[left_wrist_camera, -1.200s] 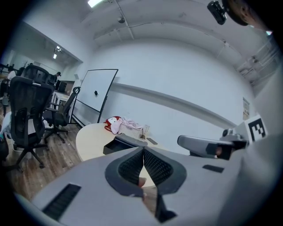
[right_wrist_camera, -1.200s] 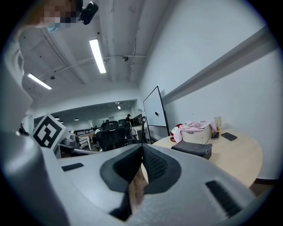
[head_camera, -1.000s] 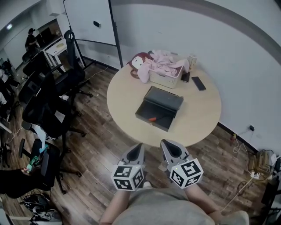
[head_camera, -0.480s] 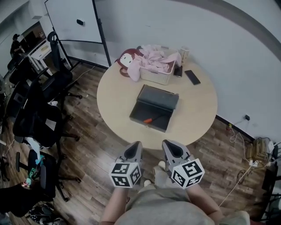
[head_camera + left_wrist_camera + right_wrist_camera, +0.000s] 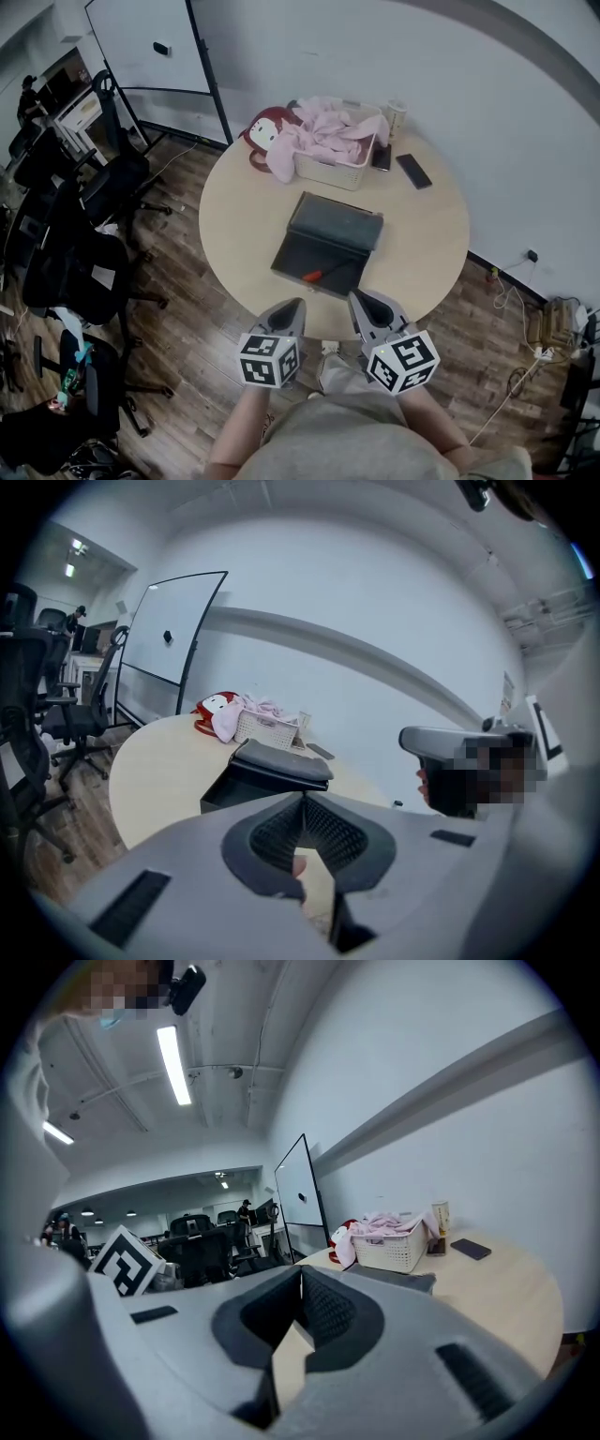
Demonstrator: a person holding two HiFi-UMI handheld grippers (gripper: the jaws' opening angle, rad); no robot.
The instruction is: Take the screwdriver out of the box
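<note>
A dark grey box point(image 5: 323, 244) lies open near the middle of the round table point(image 5: 234, 220), its lid point(image 5: 337, 219) raised on the far side. The screwdriver point(image 5: 319, 274), with an orange handle and a dark shaft, lies in the box's near tray. My left gripper point(image 5: 292, 308) and right gripper point(image 5: 362, 301) hang side by side just short of the table's near edge, both shut and empty. The left gripper view looks past the left gripper point(image 5: 303, 799) to the box point(image 5: 267, 766). In the right gripper view, the right gripper point(image 5: 301, 1274) covers most of the box point(image 5: 398, 1282).
A white basket point(image 5: 330, 167) of pink cloth, a red-haired plush doll point(image 5: 266, 132), a cup point(image 5: 395, 114) and a dark phone point(image 5: 413, 172) sit at the table's far side. Black office chairs point(image 5: 70, 253) stand at the left. A whiteboard point(image 5: 150, 42) stands behind.
Both grippers and the head camera have moved toward the table, which now lies closer to the gripper tips. Both stay shut and nothing on the table has moved.
</note>
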